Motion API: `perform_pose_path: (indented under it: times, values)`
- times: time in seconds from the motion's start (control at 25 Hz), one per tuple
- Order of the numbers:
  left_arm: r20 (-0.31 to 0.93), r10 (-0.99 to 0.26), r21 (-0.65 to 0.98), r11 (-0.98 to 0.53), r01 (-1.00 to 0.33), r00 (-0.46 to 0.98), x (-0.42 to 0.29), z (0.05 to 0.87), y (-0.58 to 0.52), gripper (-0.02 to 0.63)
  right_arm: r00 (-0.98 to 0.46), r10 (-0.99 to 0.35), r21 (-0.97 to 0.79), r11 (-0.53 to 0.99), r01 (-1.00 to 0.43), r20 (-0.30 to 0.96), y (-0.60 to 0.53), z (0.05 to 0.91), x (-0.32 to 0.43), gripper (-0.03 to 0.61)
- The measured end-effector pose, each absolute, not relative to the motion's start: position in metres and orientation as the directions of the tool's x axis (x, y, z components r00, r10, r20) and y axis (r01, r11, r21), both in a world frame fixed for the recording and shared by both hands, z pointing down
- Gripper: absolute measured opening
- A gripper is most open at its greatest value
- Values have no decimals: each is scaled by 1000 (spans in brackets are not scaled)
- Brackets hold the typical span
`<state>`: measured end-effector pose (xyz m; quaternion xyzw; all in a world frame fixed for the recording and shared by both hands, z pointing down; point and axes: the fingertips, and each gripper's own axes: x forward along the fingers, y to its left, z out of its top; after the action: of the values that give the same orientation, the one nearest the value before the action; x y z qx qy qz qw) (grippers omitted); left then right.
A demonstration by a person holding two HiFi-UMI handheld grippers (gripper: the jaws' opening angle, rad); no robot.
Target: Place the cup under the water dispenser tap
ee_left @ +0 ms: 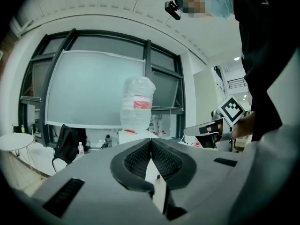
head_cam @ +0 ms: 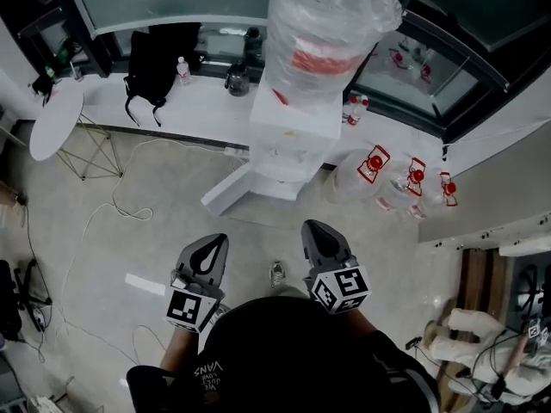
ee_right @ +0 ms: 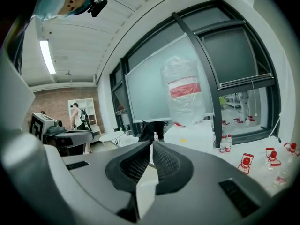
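Water dispenser (head_cam: 288, 140), well ahead across the floor: no cup can be made out, so the left gripper (head_cam: 213, 246) and right gripper (head_cam: 317, 233), both clenched on nothing, risk arriving empty-handed; the dispenser stands upright, long axis vertical, wrapped bottle (head_cam: 327, 24) on top, tap face apparently toward the person.

Black backpack (head_cam: 155, 58) on ledge (head_cam: 207, 103); round white table (head_cam: 56, 120); seemingly empty jugs (head_cam: 372, 167).

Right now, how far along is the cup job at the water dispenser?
Nothing done yet. The left hand-held gripper and the right hand-held gripper are both shut and empty, short of the water dispenser. No cup that I can make out. Left: find it, grip it, carry it over and place it.
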<state>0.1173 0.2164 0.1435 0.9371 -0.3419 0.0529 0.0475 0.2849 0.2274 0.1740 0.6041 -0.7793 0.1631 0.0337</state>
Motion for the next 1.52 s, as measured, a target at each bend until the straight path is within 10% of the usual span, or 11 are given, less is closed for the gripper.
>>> perform_pose_path:
  times: [0.6, 1.52]
  values:
    - [125, -734, 74, -664, -744, 668, 153, 154, 162, 20, -464, -841, -181, 428, -885, 279, 147, 184, 291, 45]
    - [108, -637, -19, -769, -640, 763, 1, 165, 112, 20, -286, -934, -104, 269, -957, 215, 81, 192, 167, 46]
